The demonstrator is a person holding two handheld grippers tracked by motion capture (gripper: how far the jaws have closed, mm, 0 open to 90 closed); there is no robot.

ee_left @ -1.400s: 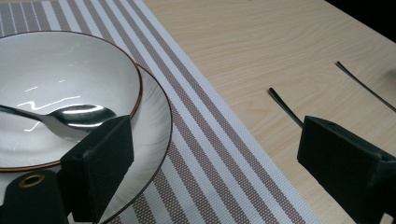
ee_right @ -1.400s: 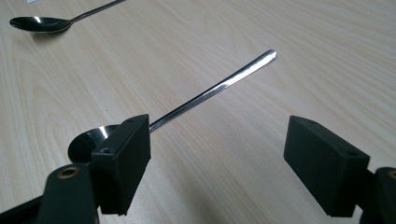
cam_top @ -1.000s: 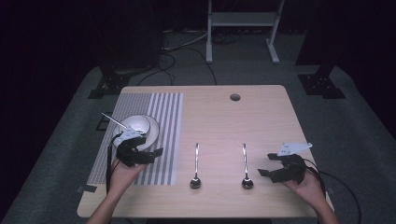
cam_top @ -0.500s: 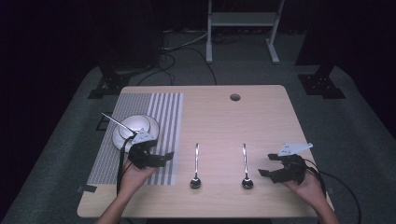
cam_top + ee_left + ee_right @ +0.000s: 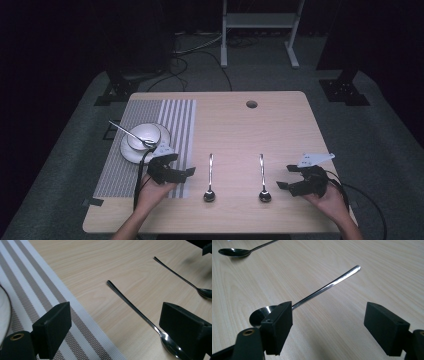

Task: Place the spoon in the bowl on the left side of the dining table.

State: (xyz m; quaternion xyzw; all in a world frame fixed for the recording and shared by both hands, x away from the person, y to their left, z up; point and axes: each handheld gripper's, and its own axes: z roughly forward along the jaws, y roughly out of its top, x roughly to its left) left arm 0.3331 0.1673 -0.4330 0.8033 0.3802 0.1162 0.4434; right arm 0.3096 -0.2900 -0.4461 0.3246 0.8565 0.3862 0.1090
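Note:
Two steel spoons lie parallel on the wooden table (image 5: 280,130), bowls toward the front: a left spoon (image 5: 210,177) and a right spoon (image 5: 262,177). My left gripper (image 5: 186,174) rests open at the placemat's right edge, its jaws pointing at the left spoon (image 5: 140,312), a short way off it. The right gripper (image 5: 286,177) is open just right of the right spoon (image 5: 322,288), whose bowl sits behind the left jaw in the right gripper view. Nothing is held between either pair of jaws (image 5: 117,332) (image 5: 332,327).
A striped placemat (image 5: 170,115) covers the table's left part. On it stands a white bowl on a saucer (image 5: 142,137) with a spoon resting in it, handle pointing back-left. A round cable hole (image 5: 251,104) is near the table's far edge.
My left gripper has moved from over the bowl toward the front and right, to the placemat's edge near the left spoon. The right gripper has stayed put.

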